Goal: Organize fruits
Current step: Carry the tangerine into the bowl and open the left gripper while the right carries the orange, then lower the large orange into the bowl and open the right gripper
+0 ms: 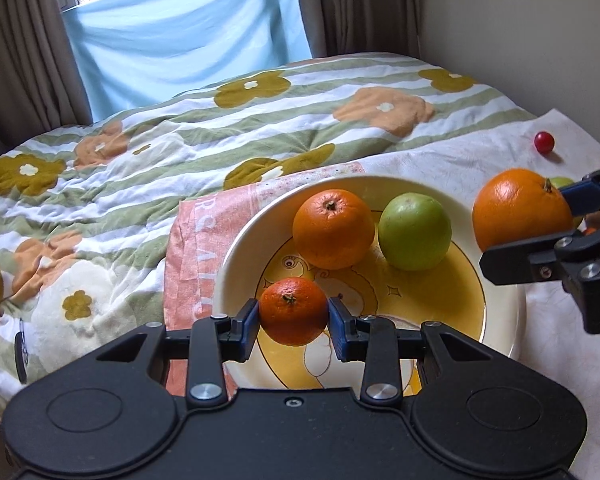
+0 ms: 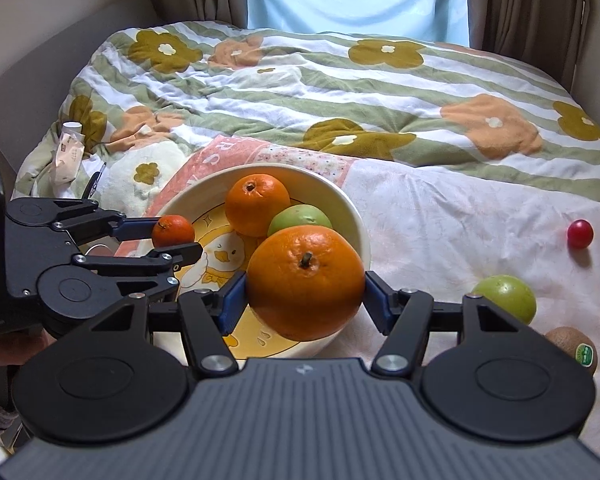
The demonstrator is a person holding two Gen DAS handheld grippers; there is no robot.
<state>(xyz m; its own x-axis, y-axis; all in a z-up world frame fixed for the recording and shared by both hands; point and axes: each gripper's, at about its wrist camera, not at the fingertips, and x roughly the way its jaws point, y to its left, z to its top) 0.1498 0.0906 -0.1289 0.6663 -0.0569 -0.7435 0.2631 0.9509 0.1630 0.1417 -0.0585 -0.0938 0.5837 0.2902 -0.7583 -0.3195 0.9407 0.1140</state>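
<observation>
A cream bowl (image 1: pixel 236 248) with a yellow duck print sits on a cloth on the bed; it also shows in the right wrist view (image 2: pixel 356 216). An orange (image 1: pixel 333 229) and a green apple (image 1: pixel 414 232) lie in it. My left gripper (image 1: pixel 293 317) is shut on a small mandarin (image 1: pixel 293 311), held over the bowl's near left rim. My right gripper (image 2: pixel 305 292) is shut on a large orange (image 2: pixel 305 282), held above the bowl's right rim. From the left wrist view the right gripper (image 1: pixel 540 220) holds that orange (image 1: pixel 520 208) at the right.
On the white cloth to the right lie a red cherry tomato (image 2: pixel 580 233), a green apple (image 2: pixel 508 298) and a kiwi (image 2: pixel 574 346). A flowered striped quilt (image 2: pixel 340 92) covers the bed behind. Curtains and a wall stand at the back.
</observation>
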